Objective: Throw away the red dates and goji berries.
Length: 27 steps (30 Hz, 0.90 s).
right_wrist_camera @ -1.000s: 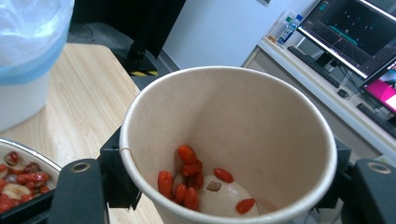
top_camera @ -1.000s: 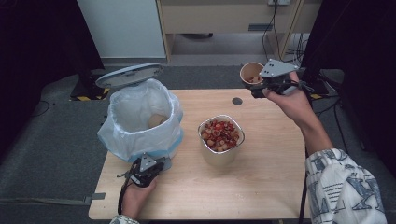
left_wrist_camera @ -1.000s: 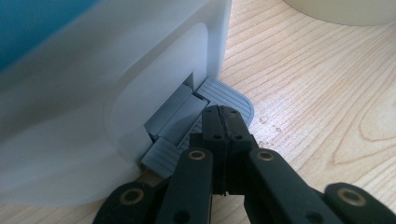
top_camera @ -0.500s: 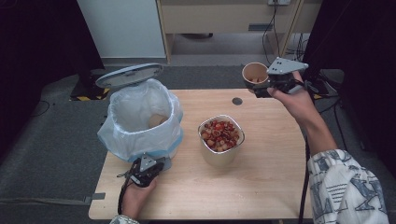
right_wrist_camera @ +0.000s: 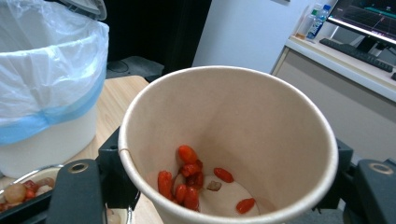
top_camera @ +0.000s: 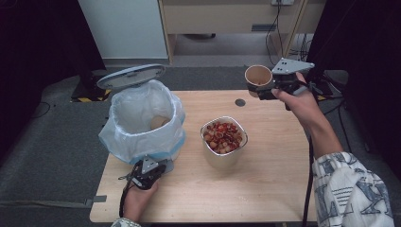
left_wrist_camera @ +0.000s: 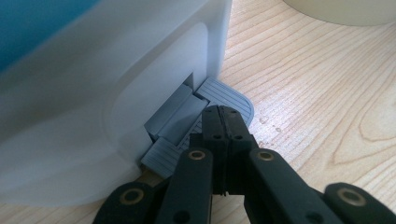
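Right tool [top_camera: 270, 90] grips a paper cup [top_camera: 257, 78] by its wall, raised over the far right of the tabletop [top_camera: 274, 189] with a few red berries inside, likely to tip out. Left tool [top_camera: 150, 171], jaws shut, presses the pedal [left_wrist_camera: 219, 100] of the bin [top_camera: 142, 120], which keeps its lid [top_camera: 131, 76] up. Between them stands a bowl [top_camera: 223, 142] of berries.

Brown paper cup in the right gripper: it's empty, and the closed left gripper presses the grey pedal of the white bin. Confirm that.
Not quite. The brown paper cup in the right gripper is not empty: the right gripper view shows a few red berries at its bottom. The rest holds: the closed left gripper presses the grey pedal of the white bin.
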Each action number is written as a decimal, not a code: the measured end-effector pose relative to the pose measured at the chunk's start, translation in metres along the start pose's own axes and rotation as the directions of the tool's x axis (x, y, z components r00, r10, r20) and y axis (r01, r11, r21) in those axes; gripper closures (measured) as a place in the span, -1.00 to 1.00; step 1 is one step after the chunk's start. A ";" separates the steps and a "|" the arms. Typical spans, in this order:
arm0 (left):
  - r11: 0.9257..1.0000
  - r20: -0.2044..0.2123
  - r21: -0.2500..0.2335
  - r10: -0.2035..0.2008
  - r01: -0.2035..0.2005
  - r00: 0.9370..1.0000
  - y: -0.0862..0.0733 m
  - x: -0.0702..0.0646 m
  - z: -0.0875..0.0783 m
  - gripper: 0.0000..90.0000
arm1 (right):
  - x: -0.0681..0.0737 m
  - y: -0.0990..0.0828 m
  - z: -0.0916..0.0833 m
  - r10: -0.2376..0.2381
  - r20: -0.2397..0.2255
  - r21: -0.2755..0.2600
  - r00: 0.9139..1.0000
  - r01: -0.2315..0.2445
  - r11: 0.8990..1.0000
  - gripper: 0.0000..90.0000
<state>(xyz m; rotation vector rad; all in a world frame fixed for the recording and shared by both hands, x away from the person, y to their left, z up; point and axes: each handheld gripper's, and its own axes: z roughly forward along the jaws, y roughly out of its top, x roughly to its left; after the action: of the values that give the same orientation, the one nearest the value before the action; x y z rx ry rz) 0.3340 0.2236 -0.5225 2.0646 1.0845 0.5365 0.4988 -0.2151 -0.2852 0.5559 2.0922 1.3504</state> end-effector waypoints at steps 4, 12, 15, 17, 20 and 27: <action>1.000 0.000 0.000 0.000 0.000 1.000 0.000 0.000 0.000 0.98 | 0.000 0.000 0.000 0.017 -0.009 -0.004 1.000 -0.017 1.000 -0.36; 1.000 0.000 0.000 -0.001 0.001 1.000 0.000 0.000 0.000 0.98 | 0.002 0.001 0.000 0.045 -0.034 -0.005 0.998 -0.045 0.999 -0.37; 1.000 0.000 0.000 -0.001 0.001 1.000 0.000 0.000 0.000 0.98 | 0.004 0.003 0.000 0.064 -0.050 -0.012 0.997 -0.065 0.998 -0.36; 1.000 0.000 0.000 0.000 0.000 1.000 0.000 0.000 0.000 0.98 | 0.004 0.003 0.001 0.065 -0.055 -0.011 0.996 -0.066 0.998 -0.37; 1.000 0.000 0.000 0.000 0.000 1.000 0.000 0.000 0.000 0.98 | 0.007 0.006 0.002 0.075 -0.070 -0.011 0.995 -0.076 0.997 -0.36; 1.000 0.001 0.000 0.000 0.000 1.000 0.000 0.000 0.000 0.98 | 0.010 0.009 0.005 0.078 -0.084 -0.007 0.993 -0.079 0.997 -0.37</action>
<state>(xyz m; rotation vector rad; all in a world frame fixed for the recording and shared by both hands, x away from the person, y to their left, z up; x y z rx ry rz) 0.3340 0.2237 -0.5225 2.0646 1.0841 0.5355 0.4950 -0.2015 -0.2811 0.5918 2.1490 1.4513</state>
